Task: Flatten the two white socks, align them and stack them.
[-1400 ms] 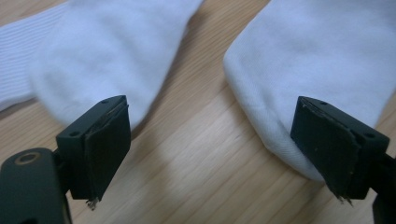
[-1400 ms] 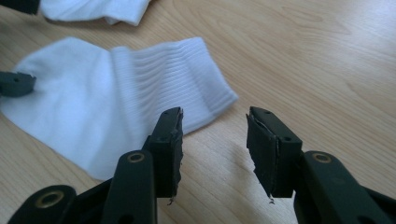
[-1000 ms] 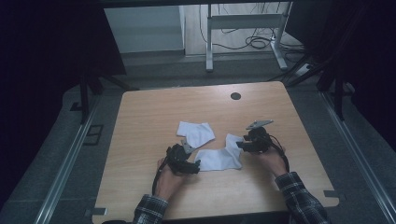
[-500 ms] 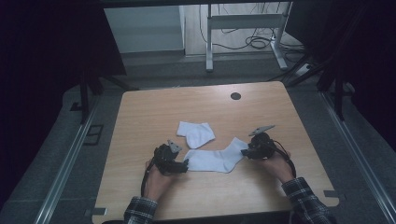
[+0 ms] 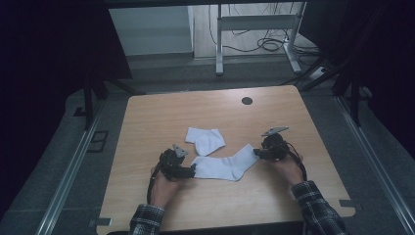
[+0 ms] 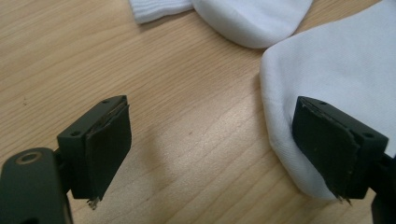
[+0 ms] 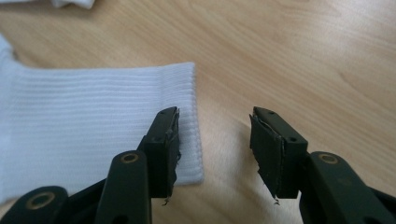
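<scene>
A rectangular light-wood table [image 5: 147, 127] with a dark round grommet hole [image 5: 247, 101] near its far edge carries two white cotton socks. The larger, a flat-laid white ribbed sock [image 5: 224, 165], lies stretched across the near middle of the table between the two hands; a second, folded white sock [image 5: 204, 140] lies just beyond it, its rounded end close to the flat sock's toe. The left gripper [image 6: 210, 154] stands at the toe end with its jaws wide apart, one pad [image 6: 109, 144] over bare wood and the other over the toe's edge, gripping nothing. The right gripper [image 7: 215, 147] stands at the ribbed cuff, its jaws part-way apart, one over the cuff hem and one over wood, likewise gripping nothing. The step in hand appears to be smoothing and squaring the sock; to do it well, each gripper should probably take only its own end, low and level, and draw outward evenly so that no crease forms. Compared with the frame one second earlier, the sock, then bunched between the hands, now lies flat, and the left hand sits farther to the left.
</scene>
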### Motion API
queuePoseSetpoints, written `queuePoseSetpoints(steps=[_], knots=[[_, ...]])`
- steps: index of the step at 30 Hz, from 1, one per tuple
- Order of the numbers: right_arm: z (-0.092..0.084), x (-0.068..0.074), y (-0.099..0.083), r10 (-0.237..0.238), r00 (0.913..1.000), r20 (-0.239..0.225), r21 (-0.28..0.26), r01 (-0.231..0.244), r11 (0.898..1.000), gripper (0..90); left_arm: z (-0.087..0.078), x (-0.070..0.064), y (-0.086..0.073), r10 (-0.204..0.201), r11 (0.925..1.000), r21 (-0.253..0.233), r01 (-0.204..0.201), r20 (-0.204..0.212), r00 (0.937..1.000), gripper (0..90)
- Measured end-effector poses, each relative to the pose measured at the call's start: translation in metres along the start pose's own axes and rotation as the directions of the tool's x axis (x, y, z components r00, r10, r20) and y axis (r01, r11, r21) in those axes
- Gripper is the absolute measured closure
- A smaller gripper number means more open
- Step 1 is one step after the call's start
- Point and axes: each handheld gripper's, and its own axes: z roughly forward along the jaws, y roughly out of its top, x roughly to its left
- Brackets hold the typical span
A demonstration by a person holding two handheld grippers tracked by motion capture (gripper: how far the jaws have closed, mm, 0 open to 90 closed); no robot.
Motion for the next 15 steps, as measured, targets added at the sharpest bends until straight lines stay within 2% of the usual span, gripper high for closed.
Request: queuePoseSetpoints(steps=[6, 10, 11, 15], knots=[[-0.013, 0.008, -0.009, -0.029, 0.9995, -0.014, 0.041, 0.030, 0.999, 51.8, 0.000, 0.003, 0.000, -0.011, 0.9998, 0.014, 0.010, 0.007, 0.9999, 13.3], [-0.017, 0.009, -0.014, -0.030, 0.9993, -0.023, 0.024, 0.030, 0.999, 50.5, -0.001, 0.005, 0.004, -0.034, 0.9994, 0.002, 0.034, 0.020, 0.9992, 16.0], [-0.018, 0.008, -0.014, -0.025, 0.9991, -0.033, 0.007, 0.026, 1.000, 49.8, -0.001, 0.007, 0.009, -0.047, 0.9988, -0.013, 0.047, 0.037, 0.9982, 19.1], [-0.023, 0.005, -0.014, -0.014, 0.9990, -0.042, -0.026, 0.013, 1.000, 48.9, -0.002, 0.010, 0.024, -0.032, 0.9988, -0.035, 0.033, 0.043, 0.9986, 24.8]])
